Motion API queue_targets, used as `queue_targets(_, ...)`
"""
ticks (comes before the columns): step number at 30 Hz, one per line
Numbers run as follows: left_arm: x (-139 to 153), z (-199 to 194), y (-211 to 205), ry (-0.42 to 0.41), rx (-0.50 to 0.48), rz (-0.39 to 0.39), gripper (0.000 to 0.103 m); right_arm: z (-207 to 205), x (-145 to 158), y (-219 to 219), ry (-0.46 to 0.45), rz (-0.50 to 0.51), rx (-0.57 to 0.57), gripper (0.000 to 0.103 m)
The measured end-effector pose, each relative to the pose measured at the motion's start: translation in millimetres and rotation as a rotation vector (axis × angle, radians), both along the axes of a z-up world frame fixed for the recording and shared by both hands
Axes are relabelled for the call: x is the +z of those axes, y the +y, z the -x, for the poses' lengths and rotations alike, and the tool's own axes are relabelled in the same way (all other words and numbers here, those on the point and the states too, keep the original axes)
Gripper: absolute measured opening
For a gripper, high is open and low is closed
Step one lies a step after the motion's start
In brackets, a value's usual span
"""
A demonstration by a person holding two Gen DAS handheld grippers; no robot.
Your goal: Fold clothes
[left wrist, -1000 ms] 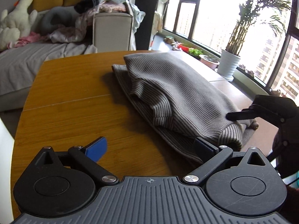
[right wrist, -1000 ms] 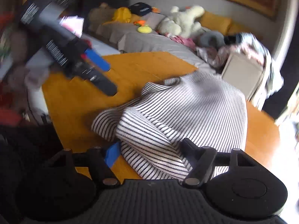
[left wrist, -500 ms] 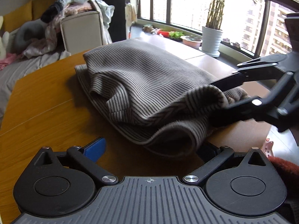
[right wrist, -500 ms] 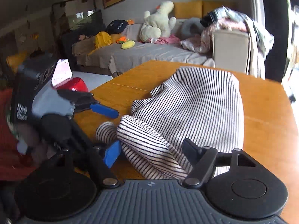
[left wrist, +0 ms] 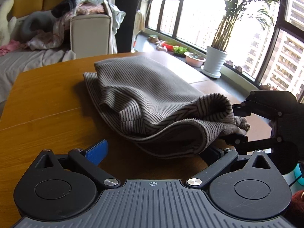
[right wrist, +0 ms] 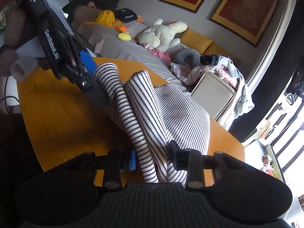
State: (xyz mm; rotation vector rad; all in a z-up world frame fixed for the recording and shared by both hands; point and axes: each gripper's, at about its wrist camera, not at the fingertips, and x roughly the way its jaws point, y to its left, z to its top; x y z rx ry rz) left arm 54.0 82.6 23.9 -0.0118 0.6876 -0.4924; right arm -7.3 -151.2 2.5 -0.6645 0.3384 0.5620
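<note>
A striped sweater (left wrist: 152,96) lay partly folded at the centre of a wooden table (left wrist: 47,102), its near hem raised off the wood. The right gripper (right wrist: 152,158), at the lower centre of its own view, had just been closing and was clamped on a bunched roll of the striped knit. The left gripper (left wrist: 155,152), at the bottom of its view, stood wide open, its blue finger (left wrist: 96,152) clear of the cloth while the other finger was hidden under the sweater's edge; it held nothing. The body looked doubled over once, but the lifted hem had yet to be carried across and smoothed. More clothes sat heaped on a chair (left wrist: 89,32) at upper left.
</note>
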Motion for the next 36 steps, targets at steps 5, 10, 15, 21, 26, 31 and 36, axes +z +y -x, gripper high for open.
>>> queue_targets(5,37,-9,34,-0.081,0.105,0.096,0.103,-3,-5,-4,0.073,0.039,0.019,0.03)
queue_targets(10,29,-58,10,-0.091,0.098,-0.034,0.094,2,16,-11,0.131,0.056,0.052,0.028)
queue_targets(15,-2,-93,-6,-0.046,0.047,-0.144,0.081,17,80,-15,0.03,0.217,0.152,0.027)
queue_targets(21,-22,-95,-2,-0.02,-0.042,-0.163,0.077,-76,122,3,0.049,0.186,0.211,0.027)
queue_targets(26,-29,-97,5,0.003,-0.07,-0.116,0.077,-179,74,35,0.207,0.181,0.248,0.028)
queue_targets(31,-33,-98,15,0.027,-0.043,-0.067,0.078,-215,49,25,0.313,0.024,0.198,0.036)
queue_targets(36,-35,-99,18,0.034,-0.036,-0.049,0.082,-214,50,2,0.343,-0.1,0.151,0.04)
